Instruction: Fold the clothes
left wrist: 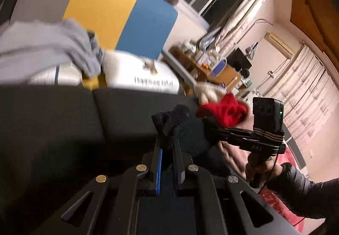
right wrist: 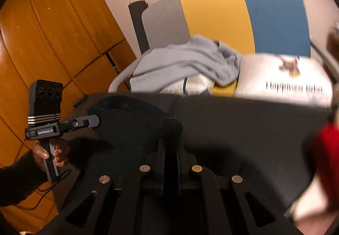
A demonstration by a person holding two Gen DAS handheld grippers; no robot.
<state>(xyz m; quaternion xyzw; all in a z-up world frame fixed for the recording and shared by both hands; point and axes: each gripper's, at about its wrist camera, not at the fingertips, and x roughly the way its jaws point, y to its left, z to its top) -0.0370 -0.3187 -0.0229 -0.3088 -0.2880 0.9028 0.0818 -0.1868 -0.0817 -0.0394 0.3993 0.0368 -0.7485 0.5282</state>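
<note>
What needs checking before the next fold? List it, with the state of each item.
1. Left gripper shut on the black garment: ok.
2. Right gripper shut on the same garment: ok.
3. Garment spread flat between the grippers: not ok, it hangs bunched.
4. Black surface below free of other clothes: cannot tell, the red garment sits near its edge.
5. Grey garment out of the way: ok, it lies behind, by the pillow.
</note>
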